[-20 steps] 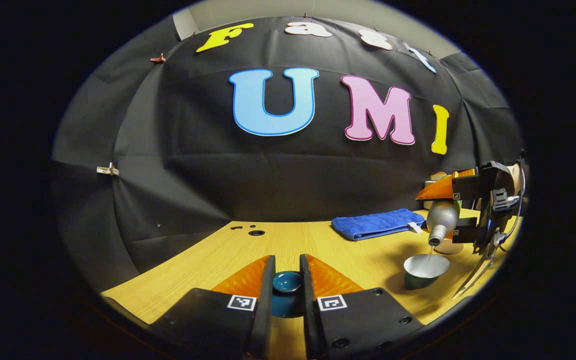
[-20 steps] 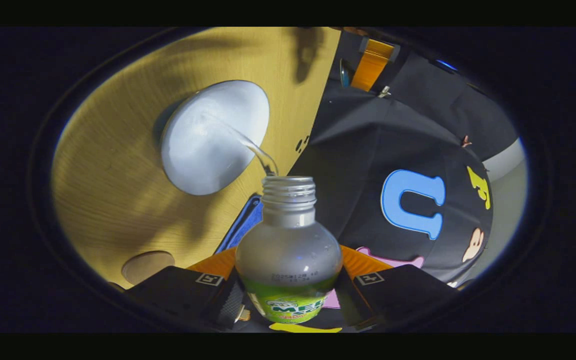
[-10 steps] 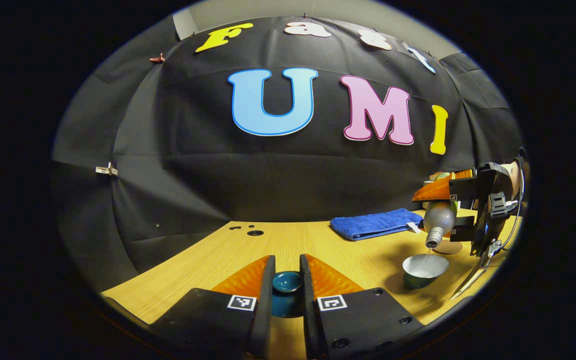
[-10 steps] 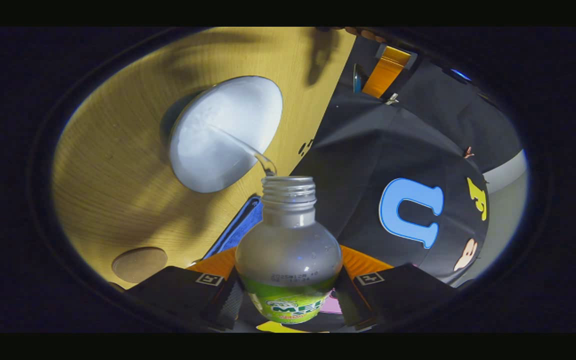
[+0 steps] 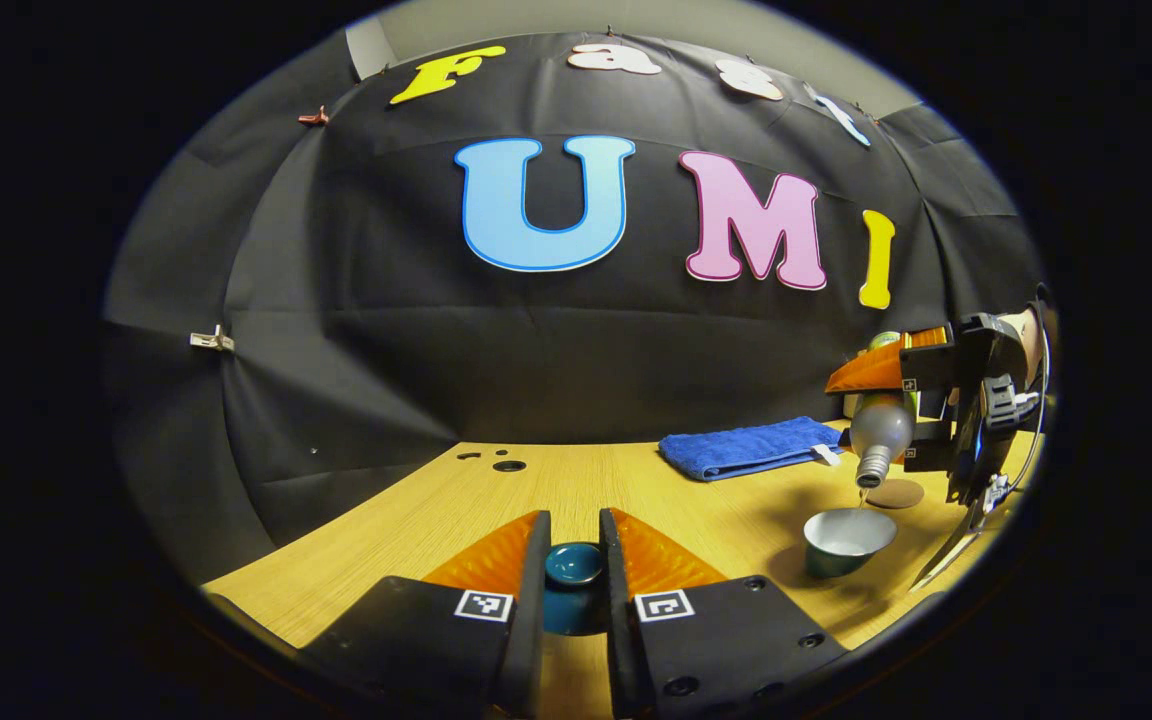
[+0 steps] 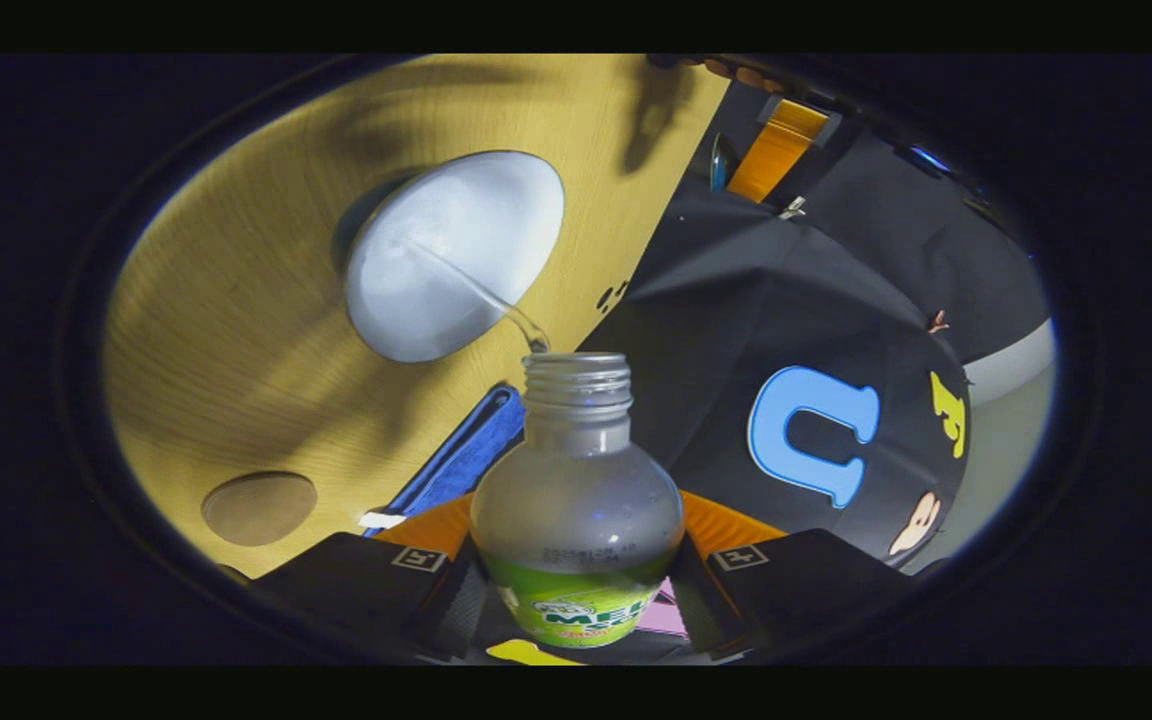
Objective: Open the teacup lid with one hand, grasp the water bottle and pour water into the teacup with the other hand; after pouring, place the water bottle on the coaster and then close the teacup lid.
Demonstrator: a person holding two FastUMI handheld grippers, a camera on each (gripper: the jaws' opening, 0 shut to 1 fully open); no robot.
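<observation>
i'm holding the right gripper (image 6: 576,570) tipped steeply down, its fingers clamping the water bottle (image 6: 576,500) as a thin stream is falling into the open teacup (image 6: 451,255) on the table (image 5: 636,490). my left gripper (image 5: 574,580) is sitting low and level, pinching the teacup lid (image 5: 574,563); the coaster (image 6: 258,508) is lying just beside the teacup

The right gripper (image 6: 576,580) clamps the water bottle (image 6: 576,500) at its lower body, one finger on each side of the green label. The bottle is uncapped, its threaded neck tipped toward the teacup (image 6: 456,255) on the wooden table (image 6: 226,340). A thin stream of water (image 6: 481,295) arcs from the mouth into the cup's pale interior — the cup stands open. A round coaster (image 6: 258,507) lies bare on the table, apart from the cup. A folded blue towel (image 6: 461,455) lies beside the bottle's neck — its white tag shows at the near end.
</observation>
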